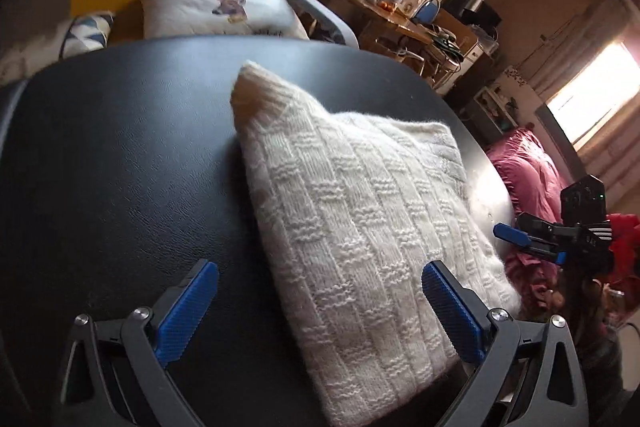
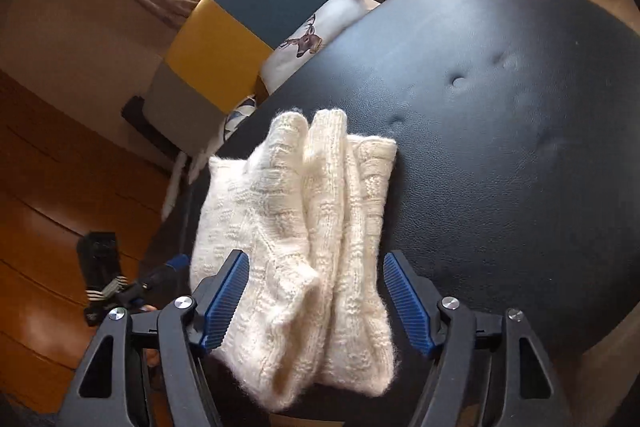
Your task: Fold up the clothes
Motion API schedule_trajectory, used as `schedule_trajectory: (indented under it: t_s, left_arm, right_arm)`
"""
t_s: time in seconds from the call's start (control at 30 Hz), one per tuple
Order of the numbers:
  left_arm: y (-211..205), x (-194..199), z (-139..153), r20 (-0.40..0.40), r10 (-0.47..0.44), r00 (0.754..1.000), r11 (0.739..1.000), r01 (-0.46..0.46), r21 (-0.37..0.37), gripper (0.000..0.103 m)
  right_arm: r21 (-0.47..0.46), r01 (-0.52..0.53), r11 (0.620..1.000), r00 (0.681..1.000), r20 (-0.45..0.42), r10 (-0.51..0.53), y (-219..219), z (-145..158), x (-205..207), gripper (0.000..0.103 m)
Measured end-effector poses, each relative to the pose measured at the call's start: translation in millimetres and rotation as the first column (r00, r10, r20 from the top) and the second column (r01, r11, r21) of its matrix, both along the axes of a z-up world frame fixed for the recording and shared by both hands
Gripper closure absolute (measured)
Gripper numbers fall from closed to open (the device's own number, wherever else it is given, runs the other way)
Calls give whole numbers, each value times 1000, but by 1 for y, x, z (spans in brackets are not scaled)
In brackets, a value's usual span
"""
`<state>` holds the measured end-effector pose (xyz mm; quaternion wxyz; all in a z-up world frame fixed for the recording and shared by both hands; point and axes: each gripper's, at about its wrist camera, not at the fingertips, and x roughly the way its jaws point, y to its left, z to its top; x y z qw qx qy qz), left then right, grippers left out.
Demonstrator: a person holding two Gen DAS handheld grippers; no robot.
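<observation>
Left gripper (image 1: 320, 311), black-framed with 2 blue ribbed finger pads, is spread wide; its jaws stand on either side of the near edge of the cream basket-weave knitted sweater (image 1: 360, 227) without pinching it, the left pad over bare surface and the right pad just beside or over the knit. Right gripper (image 2: 316, 303), same build, is likewise spread, its 2 blue pads flanking the near end of the sweater (image 2: 304, 219); whether either pad touches the wool cannot be told. The sweater lies folded into a compact bundle on the black padded leather-look tabletop (image 1: 120, 167), near that surface's edge. From the left wrist view it presents a flat rectangular face with 1 ribbed corner raised at the far end. From the right wrist view several stacked folds show as lengthwise ridges, ribbed cuffs pointing away from the camera. The tabletop (image 2: 500, 107) shows shallow tufted dimples. Each gripper appears in the other's view: the right gripper (image 1: 516, 237) beyond the sweater's right side, the left gripper (image 2: 160, 273) low at the left over the wooden floor (image 2: 48, 227). Behind the tabletop stands a yellow, blue and grey block-coloured chair (image 2: 240, 27) holding a white deer-print cushion (image 2: 308, 39).
</observation>
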<state>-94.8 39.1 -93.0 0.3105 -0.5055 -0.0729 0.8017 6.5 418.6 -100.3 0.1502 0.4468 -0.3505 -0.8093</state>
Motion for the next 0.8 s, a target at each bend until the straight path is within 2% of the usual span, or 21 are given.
schedule_trajectory:
  t_s: [0.07,0.2,0.3,0.33,0.37,0.4,0.43,0.47,0.5,0.57,0.67,0.8]
  left_arm:
    - [8,-8,-12,23,-13,1000,1000,13,-24,0]
    - [21,-16,-21,48,-63,997,998,63,1,0]
    - [24,-23,-25,62,-59,996,998,57,33,0]
    - [23,-25,-27,71,-49,996,998,45,52,1]
    - [22,-26,-29,79,-41,996,996,34,77,10]
    - [21,-27,-30,83,-36,996,995,27,96,27]
    - [21,-26,-28,67,-29,997,995,22,98,29]
    - [22,-25,-24,39,-20,999,996,17,90,41]
    - [23,-23,-20,13,-14,1000,997,13,79,50]
    - [29,-19,-12,-33,-6,999,999,8,53,56]
    - [41,-14,-1,-94,-3,996,1000,5,25,61]
    - [67,-12,21,-138,-55,989,996,65,66,62]
  right_arm:
    - [-7,-36,999,999,31,36,-1,-10,-13,30]
    - [-43,-118,992,988,92,122,-15,-31,-37,31]
    - [-94,-154,984,976,138,166,-30,-47,-50,30]
    - [-90,-144,985,980,125,155,-33,-47,-52,30]
    - [-83,-143,986,982,109,151,-34,-47,-53,30]
    - [-77,-140,987,985,96,147,-36,-47,-55,32]
    - [-73,-133,988,986,89,139,-36,-48,-56,42]
    - [-70,-132,989,987,82,138,-37,-49,-56,53]
    - [-46,-136,990,988,70,139,-39,-47,-55,55]
    - [8,-142,990,989,47,142,-43,-39,-52,63]
    - [39,-125,991,992,3,125,-39,-26,-44,67]
    - [23,-73,997,996,-56,74,-13,-8,-28,67]
